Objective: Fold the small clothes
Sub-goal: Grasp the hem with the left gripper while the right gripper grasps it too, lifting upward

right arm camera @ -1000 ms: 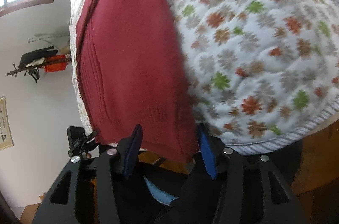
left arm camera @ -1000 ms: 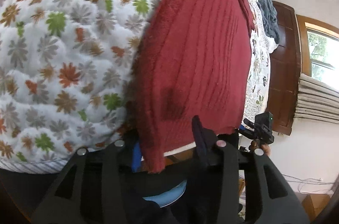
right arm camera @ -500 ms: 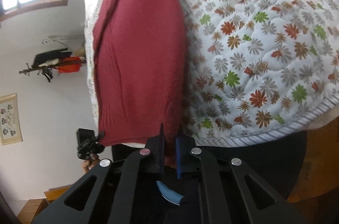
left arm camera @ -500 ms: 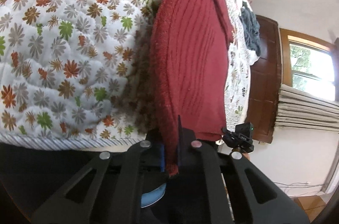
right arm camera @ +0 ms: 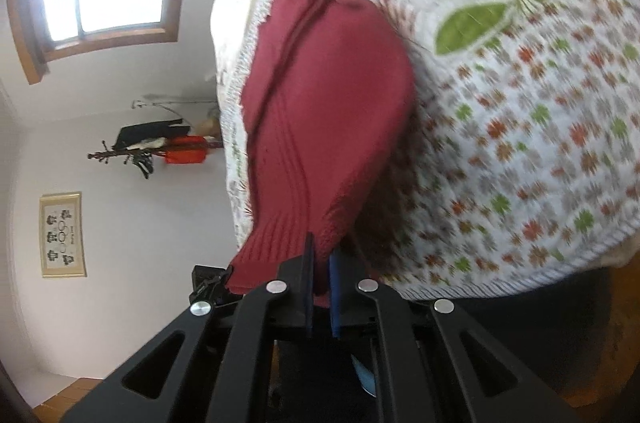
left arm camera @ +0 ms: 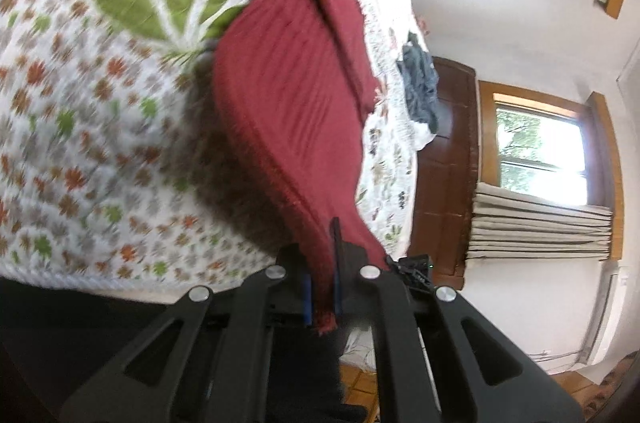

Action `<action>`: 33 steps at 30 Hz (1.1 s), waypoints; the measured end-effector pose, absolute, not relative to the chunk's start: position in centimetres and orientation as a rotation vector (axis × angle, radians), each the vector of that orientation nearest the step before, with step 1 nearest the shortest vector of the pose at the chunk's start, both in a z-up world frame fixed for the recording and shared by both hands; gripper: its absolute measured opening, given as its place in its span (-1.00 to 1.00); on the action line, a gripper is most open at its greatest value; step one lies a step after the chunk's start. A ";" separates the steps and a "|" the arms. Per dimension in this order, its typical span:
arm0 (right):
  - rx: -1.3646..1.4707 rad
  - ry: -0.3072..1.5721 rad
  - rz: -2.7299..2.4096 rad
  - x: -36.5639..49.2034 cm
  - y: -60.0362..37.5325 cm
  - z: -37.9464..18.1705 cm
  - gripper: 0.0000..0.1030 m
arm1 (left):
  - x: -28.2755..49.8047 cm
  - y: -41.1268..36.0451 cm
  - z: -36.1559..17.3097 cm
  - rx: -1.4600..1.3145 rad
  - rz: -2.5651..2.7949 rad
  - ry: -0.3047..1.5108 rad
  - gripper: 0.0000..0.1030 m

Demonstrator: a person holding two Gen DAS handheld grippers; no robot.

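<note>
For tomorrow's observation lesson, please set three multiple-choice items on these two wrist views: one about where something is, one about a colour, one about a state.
1. Where does the far part of the red knit garment lie?
A. on the floral quilt
B. on the floor
C. on a chair

2. What colour is the bundle of cloth farther along the bed?
A. yellow
B. dark grey-blue
C. pink

3. How do the two grippers stand?
A. both open, away from the garment
B. one open, one shut
C. both shut on the garment's near edge

Key:
1 A, the garment spreads across the quilt.
2 B, the bundle in the left wrist view is dark grey-blue.
3 C, the left gripper and the right gripper each have their jaws closed on red fabric.
</note>
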State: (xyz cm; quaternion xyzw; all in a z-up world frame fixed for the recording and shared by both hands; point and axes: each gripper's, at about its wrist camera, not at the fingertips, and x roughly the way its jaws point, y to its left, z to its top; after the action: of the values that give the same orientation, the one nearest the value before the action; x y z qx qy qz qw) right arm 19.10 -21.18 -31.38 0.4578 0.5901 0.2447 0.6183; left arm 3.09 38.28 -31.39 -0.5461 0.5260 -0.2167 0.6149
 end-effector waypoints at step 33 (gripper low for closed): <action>1.128 1.391 0.434 39.2 -20.5 -37.3 -0.71 | 24.6 41.7 -37.2 -1.375 -0.381 1.215 -0.08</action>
State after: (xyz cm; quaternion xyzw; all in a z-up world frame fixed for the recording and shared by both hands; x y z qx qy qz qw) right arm 39.24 -20.47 -37.30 0.4877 0.6011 0.1874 0.6047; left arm 24.57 41.70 -37.25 -0.5911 0.5224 -0.1637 0.5924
